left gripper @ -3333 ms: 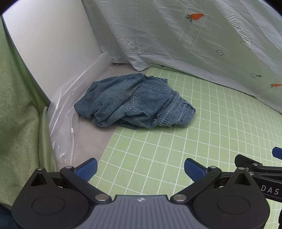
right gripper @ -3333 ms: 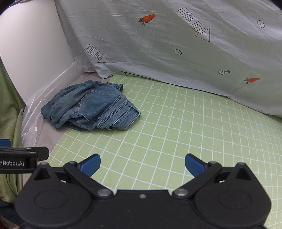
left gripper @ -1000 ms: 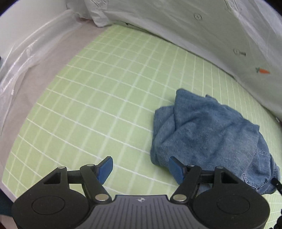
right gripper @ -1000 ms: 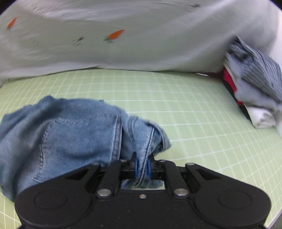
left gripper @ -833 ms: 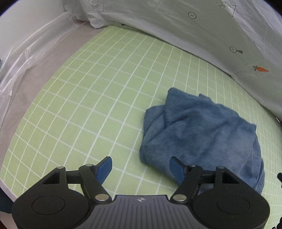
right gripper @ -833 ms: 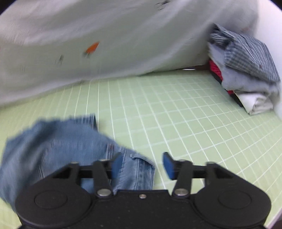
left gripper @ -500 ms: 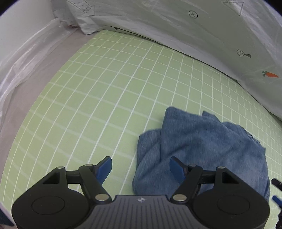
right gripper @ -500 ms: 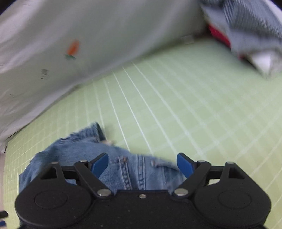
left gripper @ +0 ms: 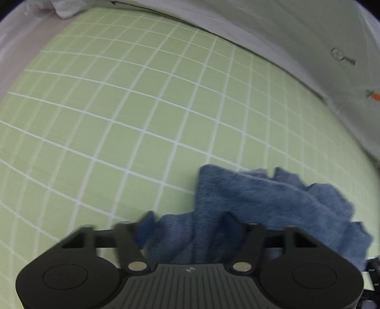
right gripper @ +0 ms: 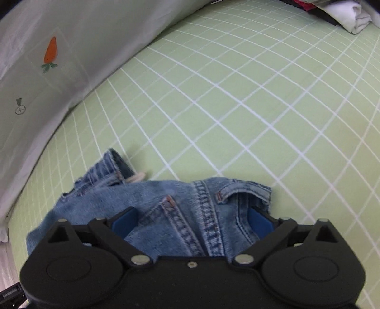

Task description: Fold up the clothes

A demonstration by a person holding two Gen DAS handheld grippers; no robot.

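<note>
Crumpled blue jeans (left gripper: 273,204) lie on the green grid mat (left gripper: 142,107). In the left wrist view my left gripper (left gripper: 187,225) is low over the near left edge of the heap. Its jaws are closing, with a fold of denim between the blurred blue fingertips (left gripper: 144,225), and I see no pinch. In the right wrist view the jeans (right gripper: 190,202) show a waistband, seams and a belt loop (right gripper: 239,190). My right gripper (right gripper: 192,222) straddles that part with its jaws wide and just starting to close. Its pads (right gripper: 260,222) stand apart from the cloth.
A pale grey sheet (right gripper: 59,71) printed with carrots hangs along the back of the mat. A stack of folded clothes (right gripper: 344,16) sits at the far right corner. Bare mat (right gripper: 261,107) stretches beyond the jeans. Another white cloth (left gripper: 64,9) lies at the far left corner.
My right gripper let go of the denim, opened wide, rolled and sank over the waistband. My left gripper moved down onto the heap's edge and its jaws narrowed.
</note>
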